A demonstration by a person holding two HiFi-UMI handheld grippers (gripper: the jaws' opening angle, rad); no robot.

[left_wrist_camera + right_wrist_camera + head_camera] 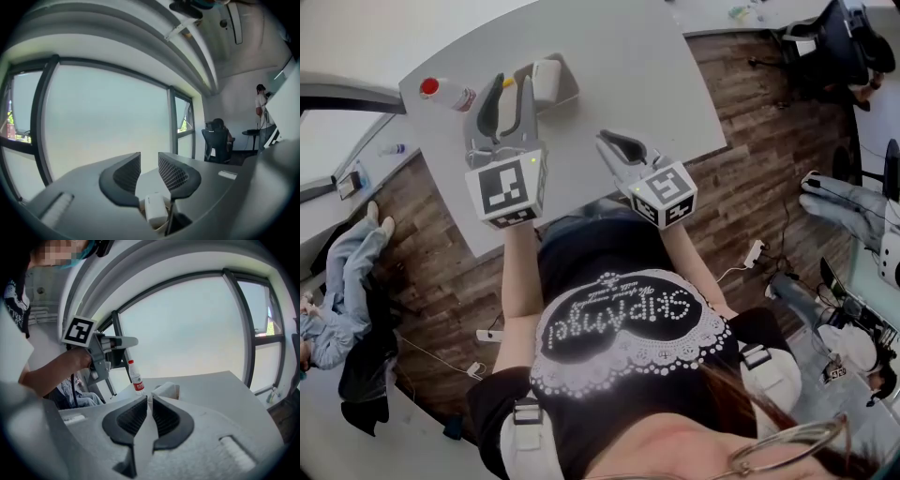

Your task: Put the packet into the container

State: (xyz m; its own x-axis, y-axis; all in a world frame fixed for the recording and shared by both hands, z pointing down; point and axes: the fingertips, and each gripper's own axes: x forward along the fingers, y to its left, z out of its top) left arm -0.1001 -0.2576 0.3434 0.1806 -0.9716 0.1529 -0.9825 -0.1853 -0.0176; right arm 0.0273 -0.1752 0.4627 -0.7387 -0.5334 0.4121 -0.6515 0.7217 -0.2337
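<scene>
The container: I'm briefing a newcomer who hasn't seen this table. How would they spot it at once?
Find the grey table, then the red-capped bottle near its left end in the head view. Just right of it stands the container: an open box, the only thing with a white packet inside.

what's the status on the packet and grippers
Left gripper open, empty, above the container. Right gripper shut, empty. Packet sits in the container. Nothing in the way.

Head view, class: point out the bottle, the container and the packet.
bottle [455, 95], head view, on its clear body.
container [570, 86], head view, on its right wall.
packet [546, 80], head view, on its white top.
</scene>
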